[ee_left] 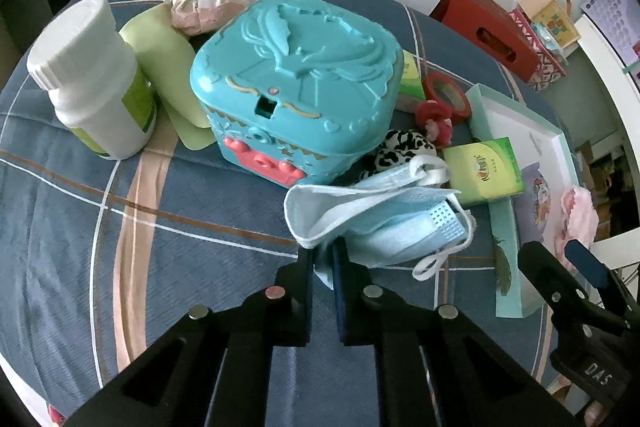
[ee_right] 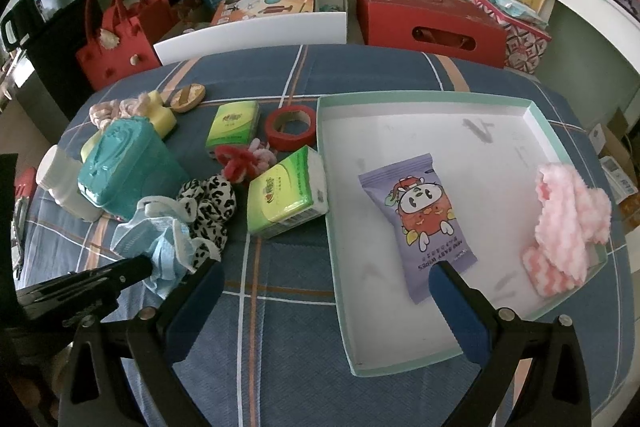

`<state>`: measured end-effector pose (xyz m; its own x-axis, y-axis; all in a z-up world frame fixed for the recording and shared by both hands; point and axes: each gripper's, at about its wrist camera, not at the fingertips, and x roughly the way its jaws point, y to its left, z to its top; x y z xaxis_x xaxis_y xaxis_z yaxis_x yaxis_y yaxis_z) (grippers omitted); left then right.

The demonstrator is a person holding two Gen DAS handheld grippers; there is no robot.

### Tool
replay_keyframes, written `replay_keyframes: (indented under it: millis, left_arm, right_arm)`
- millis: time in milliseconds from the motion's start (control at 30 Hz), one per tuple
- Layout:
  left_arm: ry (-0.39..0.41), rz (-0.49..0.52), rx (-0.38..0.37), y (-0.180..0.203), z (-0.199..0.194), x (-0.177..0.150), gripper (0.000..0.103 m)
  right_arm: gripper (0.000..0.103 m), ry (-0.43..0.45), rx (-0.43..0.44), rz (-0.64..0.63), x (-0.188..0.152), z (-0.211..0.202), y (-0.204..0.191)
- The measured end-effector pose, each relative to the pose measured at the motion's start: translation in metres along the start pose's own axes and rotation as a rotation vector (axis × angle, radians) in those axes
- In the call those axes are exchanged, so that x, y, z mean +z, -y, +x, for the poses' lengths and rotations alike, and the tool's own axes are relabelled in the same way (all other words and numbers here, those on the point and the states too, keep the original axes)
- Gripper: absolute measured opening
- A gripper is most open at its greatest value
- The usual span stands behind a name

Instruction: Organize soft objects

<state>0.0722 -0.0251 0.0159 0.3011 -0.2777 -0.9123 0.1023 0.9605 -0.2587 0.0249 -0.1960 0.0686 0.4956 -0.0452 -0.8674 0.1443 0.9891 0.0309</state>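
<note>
Blue face mask [ee_left: 384, 215] we pinch in our left gripper [ee_left: 323, 251]; our right gripper [ee_right: 326, 281], spread wide, hovers beside the tray [ee_right: 420, 98].

Dim, flat, bluish daylight; soft shadows, strong fisheye bending, dark vignetted corners, perhaps slight blur.

"MINI BABY WIPES" on the purple wipes pack [ee_right: 416, 227], printed upside down
</note>
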Motion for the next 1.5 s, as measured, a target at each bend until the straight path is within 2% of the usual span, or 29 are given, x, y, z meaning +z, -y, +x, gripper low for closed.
replay_keyframes:
  millis: [700, 1167, 1500]
  left_arm:
    - [0.140, 0.006, -0.067, -0.005, -0.068, -0.004, 0.007]
    - [0.188, -0.011, -0.084, -0.011, -0.085, -0.003, 0.002]
    - [0.085, -0.025, -0.061, -0.018, -0.058, -0.003, 0.002]
  right_arm:
    - [0.103, 0.007, -0.047, -0.025, 0.003, 0.001, 0.006]
    - [0.103, 0.019, -0.052, -0.083, 0.002, 0.001, -0.006]
    - [0.103, 0.006, -0.065, -0.126, 0.000, 0.005, -0.015]
